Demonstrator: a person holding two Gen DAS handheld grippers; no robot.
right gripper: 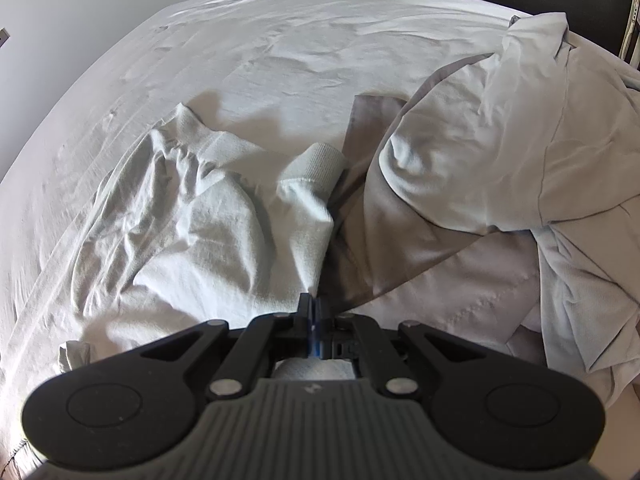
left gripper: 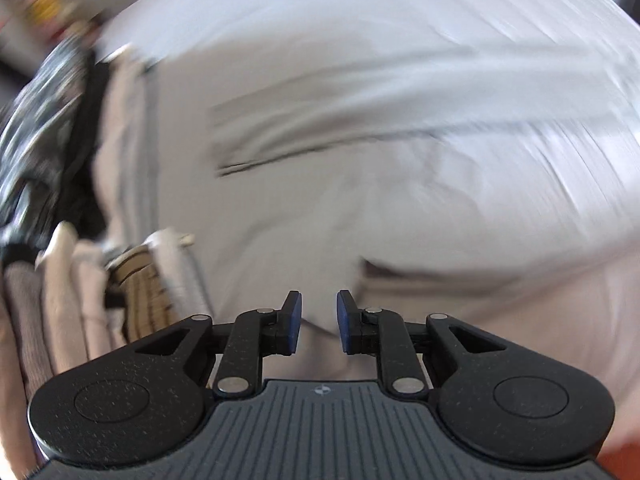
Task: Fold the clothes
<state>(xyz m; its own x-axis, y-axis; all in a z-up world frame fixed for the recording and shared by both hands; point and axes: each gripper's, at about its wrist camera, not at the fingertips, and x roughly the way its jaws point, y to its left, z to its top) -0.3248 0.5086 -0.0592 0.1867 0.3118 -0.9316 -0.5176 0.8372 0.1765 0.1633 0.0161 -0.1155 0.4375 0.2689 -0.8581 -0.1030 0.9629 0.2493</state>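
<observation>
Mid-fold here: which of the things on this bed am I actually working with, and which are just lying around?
In the job:
- pale grey sweatshirt, pinched at its edge by the right gripper
- left gripper, jaws open, holding nothing

Lying about:
- crumpled white garment beside the sweatshirt
- stack of folded clothes at the bed's side
- white bedsheet underneath

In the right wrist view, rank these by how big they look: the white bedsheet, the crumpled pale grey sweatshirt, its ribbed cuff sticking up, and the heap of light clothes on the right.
1. White bedsheet.
2-3. Crumpled pale grey sweatshirt and heap of light clothes: alike; heap runs off frame, so unranked.
4. Ribbed cuff.
</observation>
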